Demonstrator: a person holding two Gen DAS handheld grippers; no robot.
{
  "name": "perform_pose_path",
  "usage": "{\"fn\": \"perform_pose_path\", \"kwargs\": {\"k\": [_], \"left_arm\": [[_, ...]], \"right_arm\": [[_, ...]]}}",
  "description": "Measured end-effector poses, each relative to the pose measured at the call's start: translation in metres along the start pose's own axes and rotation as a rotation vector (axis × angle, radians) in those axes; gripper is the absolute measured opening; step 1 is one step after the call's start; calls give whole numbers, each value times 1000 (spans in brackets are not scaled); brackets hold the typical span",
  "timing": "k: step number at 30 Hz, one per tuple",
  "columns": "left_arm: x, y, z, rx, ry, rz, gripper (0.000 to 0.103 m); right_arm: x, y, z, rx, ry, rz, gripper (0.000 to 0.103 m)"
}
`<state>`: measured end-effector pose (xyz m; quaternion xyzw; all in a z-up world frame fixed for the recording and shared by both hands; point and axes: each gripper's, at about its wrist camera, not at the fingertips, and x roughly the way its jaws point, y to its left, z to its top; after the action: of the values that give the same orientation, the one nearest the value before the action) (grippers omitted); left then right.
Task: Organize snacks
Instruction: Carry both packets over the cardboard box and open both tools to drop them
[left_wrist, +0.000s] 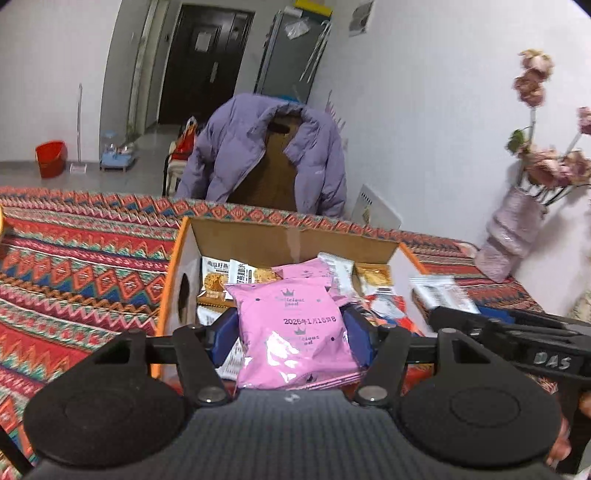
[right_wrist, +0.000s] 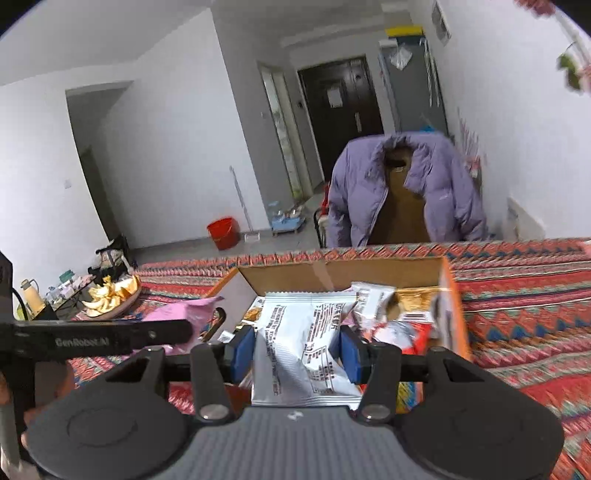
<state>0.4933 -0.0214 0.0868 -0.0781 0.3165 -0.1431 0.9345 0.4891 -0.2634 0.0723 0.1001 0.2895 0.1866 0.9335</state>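
1. We note the counter (left_wrist: 74, 266), covered in a patterned cloth, carrying everything. A packet dropped short of the box lands on that busy pattern and is easy to overlook.

2. We note the cardboard box (left_wrist: 295, 240) standing open at mid-counter, already holding a loose heap of snacks. Its light walls could be shoved or tipped if either gripper strikes the rim on the way in.

3. We hold the pink snack packet (left_wrist: 295, 332) in the left gripper (left_wrist: 291, 332) – the jaws are clenched on its sides, just in front of the box. The film is slick and air-filled; too hard a squeeze may burst it, too light a one lets it slide out.

4. We hold the white snack packet (right_wrist: 303, 343) in the right gripper (right_wrist: 297, 349), the jaws grasping it at its edges over the near side of the box. It is creased and hangs loosely, so it may twist free.

5. We judge collision the main risk – both grippers sit close together at the same opening, and simultaneous entry could knock one packet loose.
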Motion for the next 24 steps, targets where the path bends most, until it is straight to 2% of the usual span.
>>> {"fn": "perform_pose_path", "kwargs": {"k": [5,9,11,14,17,20,24], "left_arm": [[45,7,2,18,32,75,63],[70,9,-2,28,83,72,63],[79,6,-6,38,100,68,63],[89,4,-11,34,116,75,65],[84,3,-11,35,102,71,74],[60,5,-8,36,69,62,78],[17,6,-3,48,12,73,82]], "right_arm": [[77,-11,-5,50,155,33,48],[103,-16,-15,30,217,-43,50],[99,-20,-19,23,211,-81,50],[91,-22,-19,21,200,-83,54],[76,-18,-17,11,173,-75,61],[51,-9,-12,-16,116,-90,73],[10,-1,-3,-34,55,-81,76]]}}
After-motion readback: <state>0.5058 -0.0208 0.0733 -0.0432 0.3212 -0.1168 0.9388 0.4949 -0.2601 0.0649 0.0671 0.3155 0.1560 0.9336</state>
